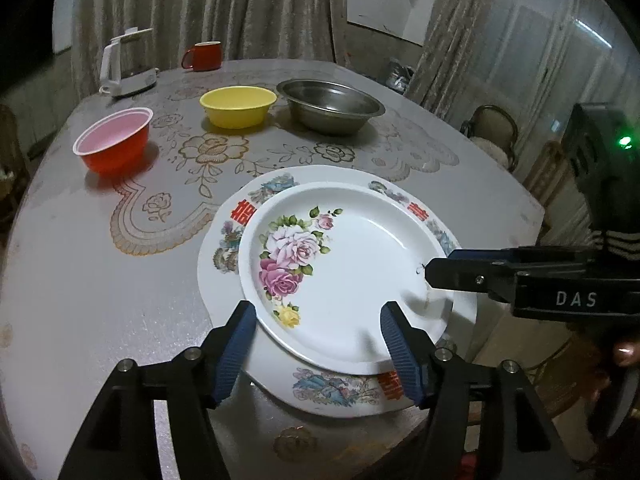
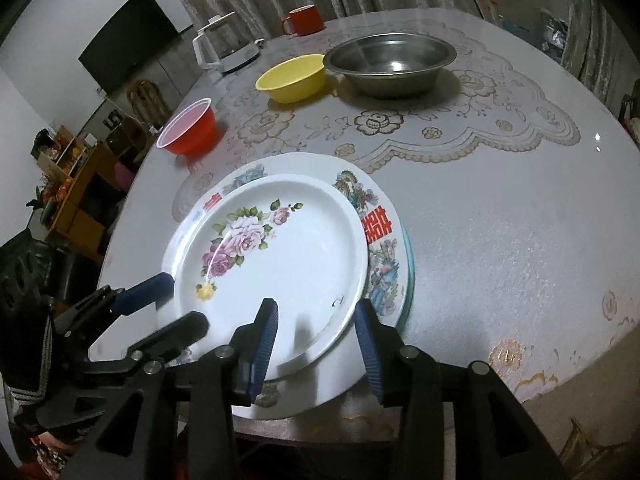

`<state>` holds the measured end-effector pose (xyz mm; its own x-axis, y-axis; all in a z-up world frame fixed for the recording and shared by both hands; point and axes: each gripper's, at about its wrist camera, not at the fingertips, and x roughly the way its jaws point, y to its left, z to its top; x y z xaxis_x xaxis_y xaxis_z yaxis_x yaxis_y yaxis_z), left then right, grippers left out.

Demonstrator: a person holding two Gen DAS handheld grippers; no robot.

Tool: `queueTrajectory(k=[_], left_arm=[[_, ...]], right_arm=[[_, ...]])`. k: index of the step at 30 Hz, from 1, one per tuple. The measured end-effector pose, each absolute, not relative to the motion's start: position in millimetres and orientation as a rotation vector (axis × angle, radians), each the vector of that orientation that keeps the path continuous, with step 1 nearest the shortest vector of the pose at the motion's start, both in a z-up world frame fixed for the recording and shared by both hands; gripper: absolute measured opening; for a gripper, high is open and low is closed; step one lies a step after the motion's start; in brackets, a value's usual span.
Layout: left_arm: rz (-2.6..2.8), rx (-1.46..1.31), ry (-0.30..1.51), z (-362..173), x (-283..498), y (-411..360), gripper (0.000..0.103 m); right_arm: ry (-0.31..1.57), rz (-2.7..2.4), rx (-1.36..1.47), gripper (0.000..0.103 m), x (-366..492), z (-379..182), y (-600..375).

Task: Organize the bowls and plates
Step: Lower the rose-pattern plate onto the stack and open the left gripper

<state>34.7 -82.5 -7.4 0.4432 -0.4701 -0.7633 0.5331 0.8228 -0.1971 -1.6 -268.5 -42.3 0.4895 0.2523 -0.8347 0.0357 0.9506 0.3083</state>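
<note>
A white rose-patterned plate [image 1: 352, 272] [image 2: 288, 264] lies stacked on a larger plate [image 1: 332, 394] [image 2: 380, 248] with red characters, near the table's front edge. My left gripper [image 1: 318, 344] [image 2: 172, 310] is open and straddles the rose plate's near-left rim, its pads clear of it. At the plate's right rim my right gripper [image 2: 316, 336] [image 1: 440, 266] is open too, one finger over the plate and one just outside it. A red bowl [image 1: 114, 144] [image 2: 190, 132], a yellow bowl [image 1: 238, 106] [image 2: 292, 78] and a steel bowl [image 1: 330, 106] [image 2: 390, 64] stand apart farther back.
A white kettle [image 1: 126, 68] [image 2: 224, 46] and a red mug [image 1: 204, 56] [image 2: 304, 20] stand at the far edge of the round table [image 1: 100, 280] with its lace-pattern cloth. Curtains hang behind, and chairs stand around the table. The plates slightly overhang the near edge.
</note>
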Motion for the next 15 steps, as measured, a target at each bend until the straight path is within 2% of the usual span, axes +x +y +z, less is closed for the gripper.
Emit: queueTrajectory(k=[4,9,15], left_arm=[[-0.621,0.056,0.905,-0.2,34.3,-78.5,0.068],[-0.586,0.077,0.873,9.4,33.6,-77.1,0.083],[-0.571,0.042,0.889,13.9,40.9,-75.7,0.091]], right_arm=[[1.043,0.139,0.308,0.041,-5.1,-41.1,-269.1],[1.023,0.131,0.315,0.041,-6.8,-39.4,-272.0],[0.983,0.119,0.296,0.041,-6.1,-31.4,-275.6]])
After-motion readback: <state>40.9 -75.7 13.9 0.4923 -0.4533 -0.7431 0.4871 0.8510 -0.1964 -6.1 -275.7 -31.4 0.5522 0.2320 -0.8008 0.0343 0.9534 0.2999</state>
